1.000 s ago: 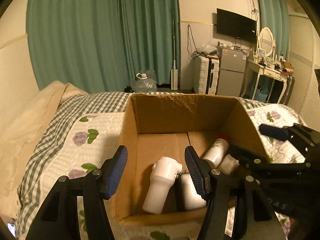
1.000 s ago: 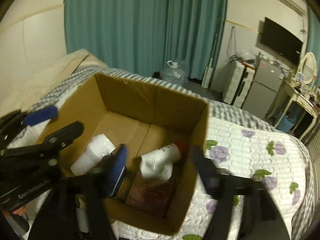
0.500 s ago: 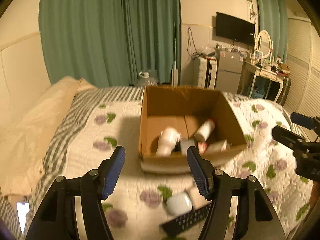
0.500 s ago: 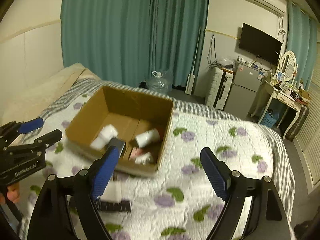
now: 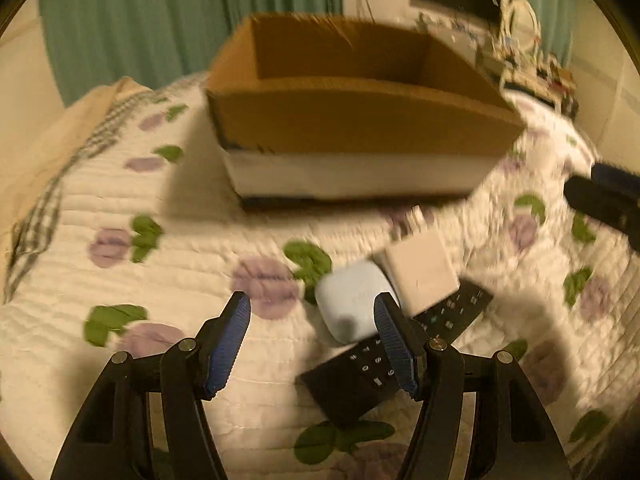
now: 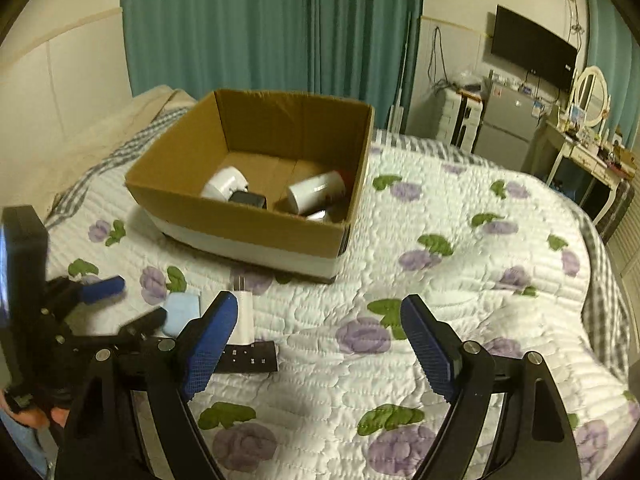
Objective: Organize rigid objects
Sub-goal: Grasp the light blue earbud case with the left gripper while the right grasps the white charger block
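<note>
Left gripper [image 5: 312, 344] low over the quilted floral bedspread [image 6: 460, 280], fingers spread, nothing between them. Its right finger sits just at the edge of the pale blue rounded plastic case [image 5: 352, 300], which lies outside the gap. The case rests partly on the black rectangular remote control [image 5: 384, 364]; the white square charger block [image 5: 420, 272] is touching the case on its far side. All three cluster near the bed's near edge, just short of the box.

Right gripper [image 6: 316, 344] hovers over bare bedspread to the right of that cluster, fingers spread wide and empty; its jaws have just been opening.

Farther off, mid-bed: open brown cardboard box with white lower band [image 6: 248, 220]. Inside, a white cylindrical bottle [image 6: 316, 192] on its side, a white plastic fitting [image 6: 224, 184], a small dark object, not identifiable.

Judged step: reaching for the next loose item, most likely the blue case. The next move calls for shifting the left gripper rightward to straddle the case, closing without catching the remote beneath, then carrying it to the box.
</note>
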Available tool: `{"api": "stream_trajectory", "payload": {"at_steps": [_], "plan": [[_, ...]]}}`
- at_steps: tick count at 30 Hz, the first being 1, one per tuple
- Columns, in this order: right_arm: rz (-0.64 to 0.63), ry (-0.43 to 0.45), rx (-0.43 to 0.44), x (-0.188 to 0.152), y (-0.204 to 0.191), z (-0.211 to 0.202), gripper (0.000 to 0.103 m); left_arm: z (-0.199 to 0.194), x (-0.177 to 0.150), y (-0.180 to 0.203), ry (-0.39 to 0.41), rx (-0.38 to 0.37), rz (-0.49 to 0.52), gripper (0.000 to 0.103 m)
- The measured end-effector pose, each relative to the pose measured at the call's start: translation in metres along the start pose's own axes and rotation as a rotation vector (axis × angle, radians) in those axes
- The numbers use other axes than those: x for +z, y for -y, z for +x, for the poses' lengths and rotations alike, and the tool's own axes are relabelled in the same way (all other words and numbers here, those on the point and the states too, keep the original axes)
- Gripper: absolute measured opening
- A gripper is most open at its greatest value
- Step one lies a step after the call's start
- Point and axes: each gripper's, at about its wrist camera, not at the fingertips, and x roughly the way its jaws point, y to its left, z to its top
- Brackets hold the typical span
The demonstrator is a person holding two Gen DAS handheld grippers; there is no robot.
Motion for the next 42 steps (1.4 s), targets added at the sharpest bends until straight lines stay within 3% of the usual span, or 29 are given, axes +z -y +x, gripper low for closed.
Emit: {"api": "stream_trajectory", "payload": {"at_steps": [6, 11, 13, 14, 15, 18, 23, 28, 36, 39, 42], "plan": [[0.023, -0.024, 0.014, -0.002, 0.003, 0.012, 0.084, 0.021, 0.002, 0.013, -0.069, -0.059, 0.040, 0.067], [0.035, -0.022, 0.027, 0.000, 0.004, 0.017, 0.084, 0.040, 0.005, 0.021, -0.111, -0.051, 0.060, 0.064], [0.027, -0.031, 0.021, -0.001, 0.002, 0.021, 0.084, 0.046, 0.006, 0.020, -0.127, -0.041, 0.049, 0.052], [0.021, -0.037, 0.016, -0.002, 0.000, 0.023, 0.084, 0.046, 0.005, 0.020, -0.125, -0.030, 0.050, 0.033], [0.015, -0.043, 0.012, -0.003, 0.000, 0.025, 0.084, 0.043, 0.004, 0.020, -0.117, -0.021, 0.049, 0.023], [0.004, -0.051, 0.000, -0.005, -0.003, 0.027, 0.084, 0.031, 0.002, 0.011, -0.093, -0.063, 0.004, 0.023], [-0.015, -0.050, 0.008, -0.007, -0.014, 0.027, 0.084, 0.000, -0.002, -0.002, -0.035, -0.080, -0.034, 0.023], [-0.031, -0.103, 0.051, -0.008, -0.033, 0.047, 0.084, -0.019, 0.000, -0.013, -0.004, -0.082, -0.058, 0.023], [-0.074, -0.199, 0.056, -0.013, -0.068, 0.092, 0.083, -0.016, 0.007, -0.032, 0.006, -0.055, -0.080, 0.023], [-0.075, -0.221, 0.056, -0.014, -0.071, 0.102, 0.076, -0.015, 0.008, -0.034, 0.008, -0.061, -0.083, 0.023], [-0.091, -0.243, 0.074, -0.016, -0.076, 0.108, 0.057, -0.014, 0.009, -0.036, 0.009, -0.060, -0.084, 0.023]]}}
